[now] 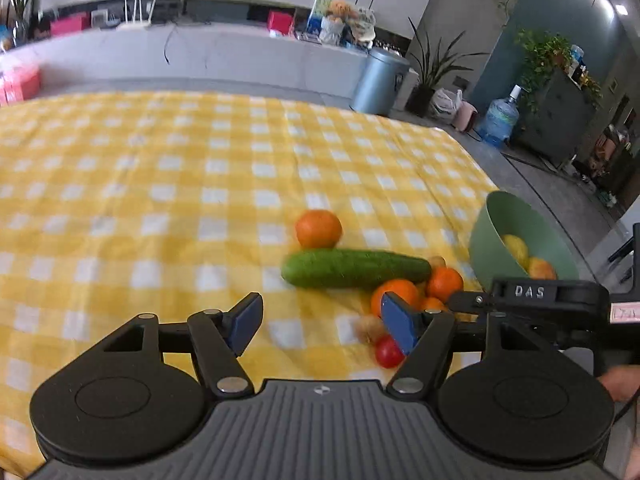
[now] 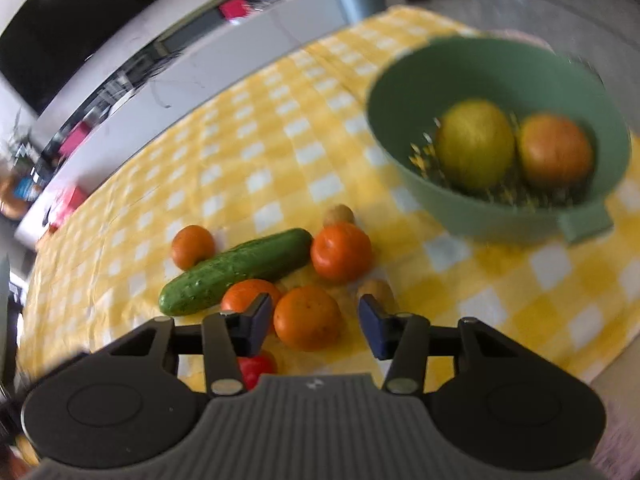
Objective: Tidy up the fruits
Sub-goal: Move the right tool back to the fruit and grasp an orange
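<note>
While the left gripper is hanging over the desk's yellow-and-white checked cloth with its blue-padded jaws spread and nothing between them, the loose produce is lying ahead and to its right: a long green cucumber stretched crosswise, a round orange mandarin just behind it, more mandarins and a small red tomato clustering beside the right pad. Further right, the pale green plastic colander bowl is holding a yellow fruit and a reddish one.

From the right wrist, the right gripper is sitting closest to the pile, its jaws parted but not yet touching, framing the nearest mandarin almost squarely between the pads. The cucumber is slanting away to the left, and the colander bowl is waiting up and to the right. By this reading, the right hand looks the nearer one for the next pick, a short straight push forward.
</note>
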`<action>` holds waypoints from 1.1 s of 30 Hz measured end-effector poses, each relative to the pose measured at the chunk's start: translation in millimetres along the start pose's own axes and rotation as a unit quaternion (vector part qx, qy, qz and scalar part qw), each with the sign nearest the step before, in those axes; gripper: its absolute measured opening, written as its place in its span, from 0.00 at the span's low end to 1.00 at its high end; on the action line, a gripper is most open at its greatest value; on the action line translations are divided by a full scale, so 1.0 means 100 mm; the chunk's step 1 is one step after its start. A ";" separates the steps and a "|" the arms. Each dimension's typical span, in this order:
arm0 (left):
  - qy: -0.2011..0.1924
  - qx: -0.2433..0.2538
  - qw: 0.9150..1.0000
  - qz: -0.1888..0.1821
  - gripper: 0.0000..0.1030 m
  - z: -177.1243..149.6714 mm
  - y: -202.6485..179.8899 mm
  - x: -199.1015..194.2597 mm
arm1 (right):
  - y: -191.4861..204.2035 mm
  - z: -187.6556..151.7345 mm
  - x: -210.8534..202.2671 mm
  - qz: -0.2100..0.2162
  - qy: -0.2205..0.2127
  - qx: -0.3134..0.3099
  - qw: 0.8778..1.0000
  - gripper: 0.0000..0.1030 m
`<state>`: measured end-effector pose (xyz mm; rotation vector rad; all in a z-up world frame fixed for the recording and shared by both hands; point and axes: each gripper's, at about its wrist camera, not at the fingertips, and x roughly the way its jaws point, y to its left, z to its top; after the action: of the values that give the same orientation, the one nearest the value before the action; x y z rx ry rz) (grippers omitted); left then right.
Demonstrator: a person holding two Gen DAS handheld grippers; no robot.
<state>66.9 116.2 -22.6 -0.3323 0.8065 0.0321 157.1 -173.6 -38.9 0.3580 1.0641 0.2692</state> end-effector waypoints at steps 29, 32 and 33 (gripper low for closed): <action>0.013 0.031 0.999 -0.042 0.81 -0.05 -0.08 -0.04 | 0.30 -0.22 -0.02 -0.067 0.015 -0.139 0.988 0.31; 0.019 0.028 0.998 -0.048 0.81 -0.05 -0.08 -0.02 | 0.29 -0.23 0.01 -0.061 0.030 -0.148 0.987 0.41; 0.020 0.028 0.998 -0.049 0.81 -0.05 -0.09 -0.03 | 0.29 -0.24 0.04 -0.064 0.037 -0.150 0.986 0.48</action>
<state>62.4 106.8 -21.7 -0.3194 0.8276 -0.0899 136.3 -141.8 -40.3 0.0088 1.0951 0.3242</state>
